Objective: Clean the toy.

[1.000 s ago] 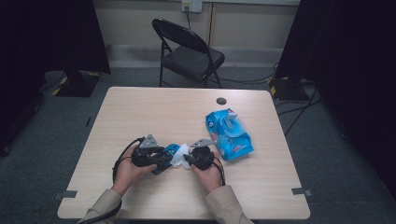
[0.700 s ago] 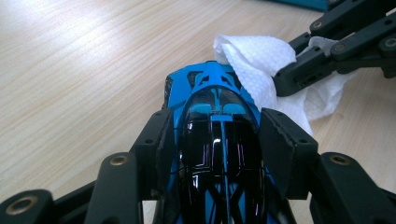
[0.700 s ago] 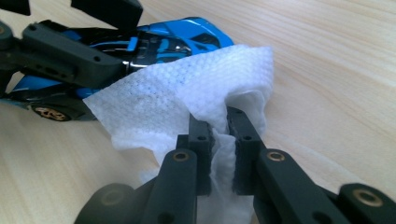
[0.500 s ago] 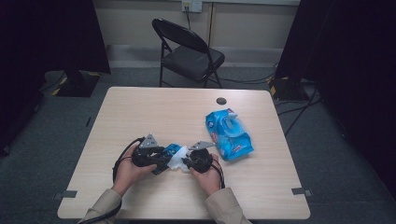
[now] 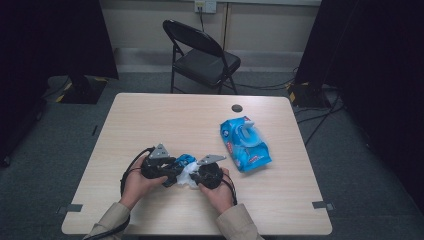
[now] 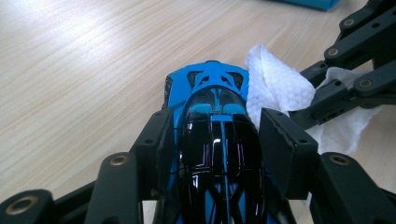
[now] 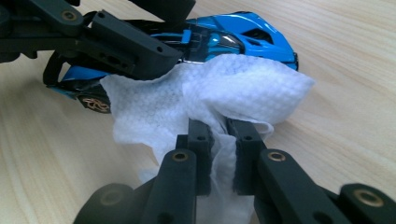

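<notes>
Two grippers met near front edge of wooden surface (image 5: 165, 120). Left gripper (image 6: 218, 135) clamped blue toy car (image 6: 215, 116) by its sides — fingers (image 6: 159, 140) pressed against bodywork, car nose pointing away from its camera. Right gripper (image 7: 218, 135) pinched white wipe (image 7: 219, 88) — fingers (image 7: 201, 144) clenched on bunched fold, loose part draped against car's flank. In high view, car (image 5: 184, 161) and wipe (image 5: 189, 176) sat between both hands. Blue wipes pack (image 5: 245, 144) lay well apart at right; small dark disc (image 5: 237, 108) beyond it near far edge.
</notes>
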`<state>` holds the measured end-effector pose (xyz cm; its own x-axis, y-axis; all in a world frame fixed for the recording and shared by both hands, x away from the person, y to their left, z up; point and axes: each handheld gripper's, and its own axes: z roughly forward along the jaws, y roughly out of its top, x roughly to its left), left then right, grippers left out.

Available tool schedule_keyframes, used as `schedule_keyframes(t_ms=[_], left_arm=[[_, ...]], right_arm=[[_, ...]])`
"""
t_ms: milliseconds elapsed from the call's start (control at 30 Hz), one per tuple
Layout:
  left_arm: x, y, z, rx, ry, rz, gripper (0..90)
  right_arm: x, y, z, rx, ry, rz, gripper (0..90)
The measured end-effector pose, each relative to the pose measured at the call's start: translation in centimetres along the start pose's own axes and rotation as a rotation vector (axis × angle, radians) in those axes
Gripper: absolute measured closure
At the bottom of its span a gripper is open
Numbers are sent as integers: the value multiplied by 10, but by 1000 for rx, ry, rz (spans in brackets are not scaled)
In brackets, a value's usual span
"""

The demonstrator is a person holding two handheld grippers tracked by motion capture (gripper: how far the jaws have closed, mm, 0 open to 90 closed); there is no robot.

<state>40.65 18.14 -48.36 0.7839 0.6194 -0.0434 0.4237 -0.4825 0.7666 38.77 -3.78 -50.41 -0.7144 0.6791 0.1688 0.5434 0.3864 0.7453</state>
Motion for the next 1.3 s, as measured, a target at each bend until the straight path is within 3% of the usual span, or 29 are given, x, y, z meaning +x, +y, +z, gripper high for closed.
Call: schedule_keyframes(t_ms=[500,900,1133,1300], left_arm=[[0,0,0,-2,0,-2,465],[0,0,0,0,1,0,465],[0,0,0,0,2,0,466],[0,0,0,1,5,4,466]], right_arm=[[26,2,9,16,76,-45,821],[33,0,11,13,120,-45,821],[46,1,14,23,148,-83,819],[47,0,14,24,174,-88,817]])
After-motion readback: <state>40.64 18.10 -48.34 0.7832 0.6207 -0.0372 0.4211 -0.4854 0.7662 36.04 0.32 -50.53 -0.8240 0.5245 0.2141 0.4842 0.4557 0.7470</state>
